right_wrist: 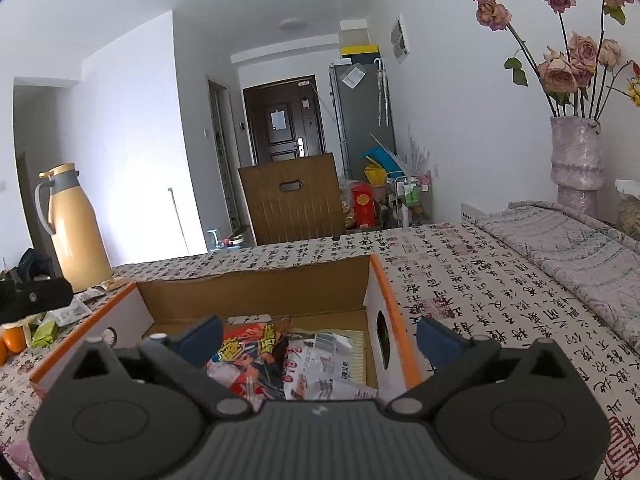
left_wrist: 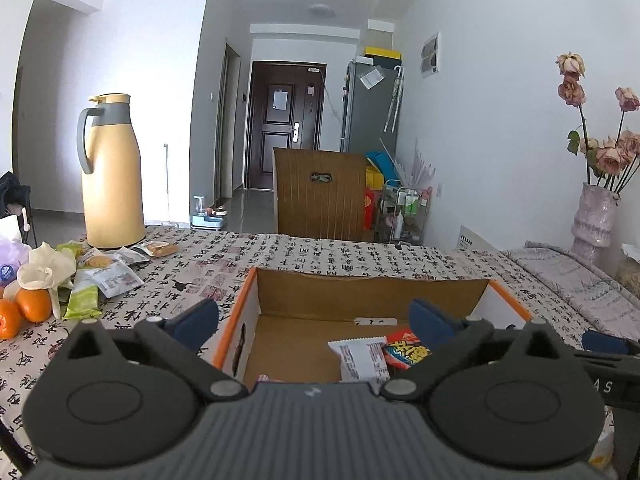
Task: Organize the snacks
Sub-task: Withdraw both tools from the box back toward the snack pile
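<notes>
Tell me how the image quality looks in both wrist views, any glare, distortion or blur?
Left wrist view: fisheye bends the walls, dark corner at top right, bright glare washes the wall behind the yellow thermos. Right wrist view: same curvature, dark corners at top, the flowers stay fairly sharp, the cardboard box is evenly lit without hard shadows.

Orange-rimmed cardboard box (left_wrist: pixel 508 296), red snack packet (left_wrist: pixel 404 350), yellow-grey flask (left_wrist: pixel 112 176), black-calligraphy white tablecloth (left_wrist: pixel 320 252).

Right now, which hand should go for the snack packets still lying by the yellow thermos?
Left, probably. In the left wrist view the loose snack packets lie on that side, left of the cardboard box, and the left tool is open and empty. The right tool would have to cross the box.
</notes>
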`<state>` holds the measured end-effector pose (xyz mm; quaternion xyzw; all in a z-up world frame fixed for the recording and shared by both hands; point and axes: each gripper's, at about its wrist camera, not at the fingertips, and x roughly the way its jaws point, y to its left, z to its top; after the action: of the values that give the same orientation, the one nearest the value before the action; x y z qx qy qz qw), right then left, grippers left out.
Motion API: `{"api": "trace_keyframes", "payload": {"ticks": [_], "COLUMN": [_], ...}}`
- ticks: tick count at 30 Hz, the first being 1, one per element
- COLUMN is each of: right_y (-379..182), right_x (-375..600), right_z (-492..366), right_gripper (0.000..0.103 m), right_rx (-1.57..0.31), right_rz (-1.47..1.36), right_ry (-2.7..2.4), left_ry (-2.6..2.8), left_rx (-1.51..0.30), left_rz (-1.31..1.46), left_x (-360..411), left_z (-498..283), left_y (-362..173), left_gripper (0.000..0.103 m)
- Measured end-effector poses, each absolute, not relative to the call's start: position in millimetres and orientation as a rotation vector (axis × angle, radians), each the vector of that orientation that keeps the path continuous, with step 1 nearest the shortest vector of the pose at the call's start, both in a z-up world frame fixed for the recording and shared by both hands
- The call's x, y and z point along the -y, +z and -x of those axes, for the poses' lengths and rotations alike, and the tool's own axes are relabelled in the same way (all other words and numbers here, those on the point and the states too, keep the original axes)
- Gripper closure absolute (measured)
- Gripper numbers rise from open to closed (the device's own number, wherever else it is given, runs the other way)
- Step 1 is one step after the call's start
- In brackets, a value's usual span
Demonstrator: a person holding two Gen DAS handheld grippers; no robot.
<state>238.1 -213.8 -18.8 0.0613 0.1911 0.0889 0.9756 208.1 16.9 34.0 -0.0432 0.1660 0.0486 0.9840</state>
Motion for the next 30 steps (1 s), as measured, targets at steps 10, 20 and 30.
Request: {"api": "trace_keyframes", "payload": {"ticks": [10, 20, 30], "right_y": [-18, 4, 7], "right_x": [213, 209, 209], "right_z": [-237, -215, -171], "right_gripper": [0.000, 0.000, 0.000], "right_rx": [-0.381, -0.325, -0.343], "right_rz": [-0.118, -0.090, -0.060], "right_ry": [0.174, 0.170, 0.184], "left_ry": [0.110, 0.117, 0.112], "left_rx": [-0.336, -0.347, -0.341], "left_rz": [0.095, 0.103, 0.094], "left_x": [-15, -16, -17], "left_z": [-206, -192, -151], "left_y": [34, 50, 57], "left_gripper": [0.000, 0.000, 0.000]}}
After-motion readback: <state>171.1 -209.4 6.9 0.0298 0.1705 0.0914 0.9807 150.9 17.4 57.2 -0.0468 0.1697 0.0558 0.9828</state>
